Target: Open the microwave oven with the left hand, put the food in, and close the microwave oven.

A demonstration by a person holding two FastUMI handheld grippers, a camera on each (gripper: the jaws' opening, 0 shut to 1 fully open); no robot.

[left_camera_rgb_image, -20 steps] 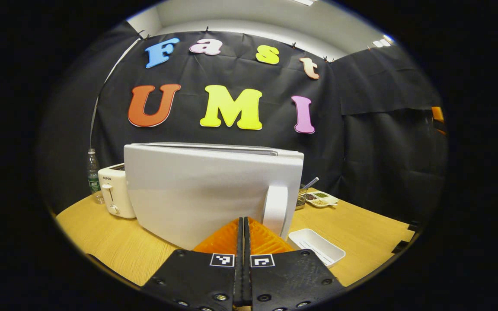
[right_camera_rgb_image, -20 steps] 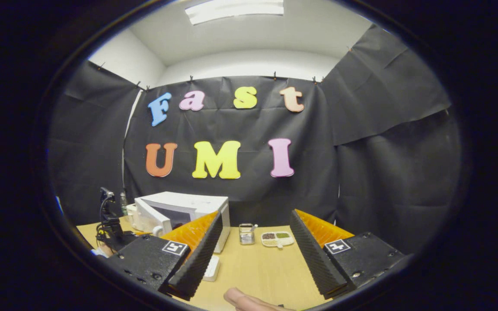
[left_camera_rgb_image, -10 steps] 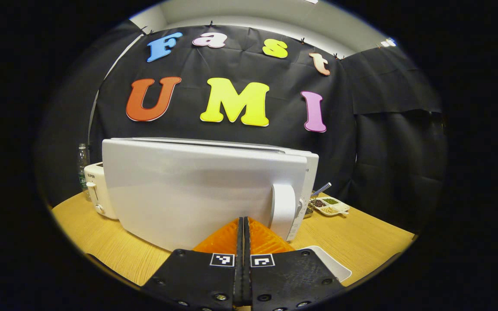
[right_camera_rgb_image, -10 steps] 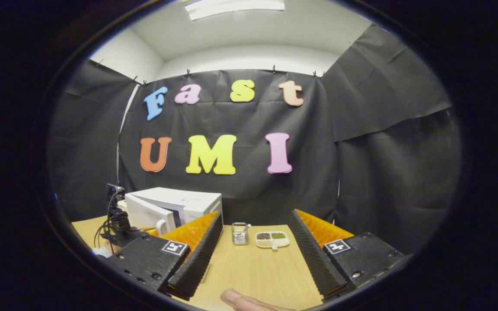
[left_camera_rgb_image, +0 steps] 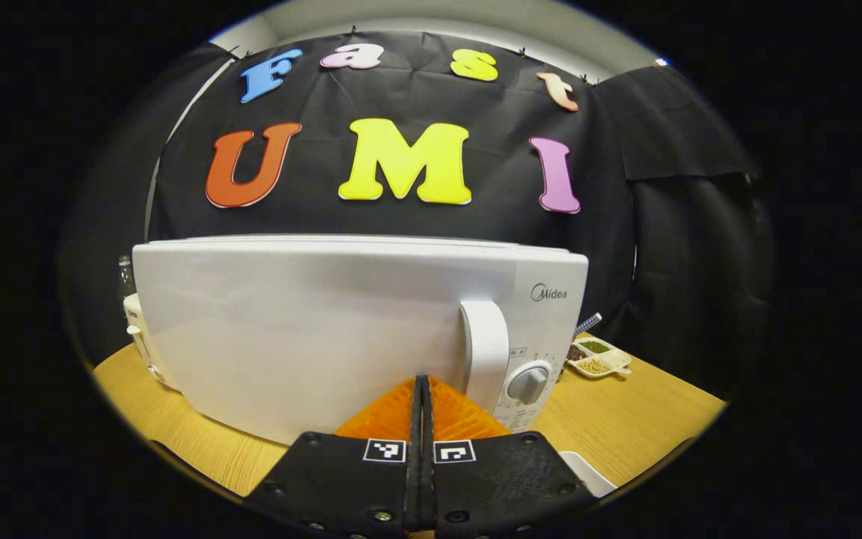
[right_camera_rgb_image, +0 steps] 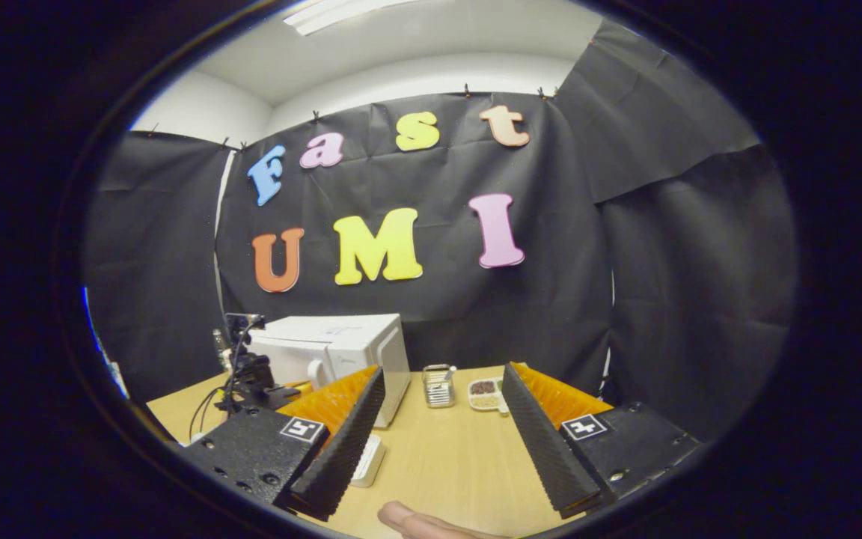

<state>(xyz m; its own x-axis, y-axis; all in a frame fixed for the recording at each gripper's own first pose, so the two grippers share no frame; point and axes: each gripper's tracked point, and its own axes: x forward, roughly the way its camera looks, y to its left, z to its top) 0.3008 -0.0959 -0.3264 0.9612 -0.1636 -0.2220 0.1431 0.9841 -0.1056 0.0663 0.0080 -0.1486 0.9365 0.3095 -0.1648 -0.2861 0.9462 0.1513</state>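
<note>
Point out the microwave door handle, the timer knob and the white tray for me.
door handle (left_camera_rgb_image: 485,352), left gripper view, middle of the upright white grip.
timer knob (left_camera_rgb_image: 528,383), left gripper view, centre of the grey dial.
white tray (right_camera_rgb_image: 368,462), right gripper view, its edge beside the gripper's finger.

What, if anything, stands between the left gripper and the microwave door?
Nothing visible. The left gripper, fingers together, points straight at the microwave door, just left of the handle; whether its tips touch the door cannot be told.
</note>
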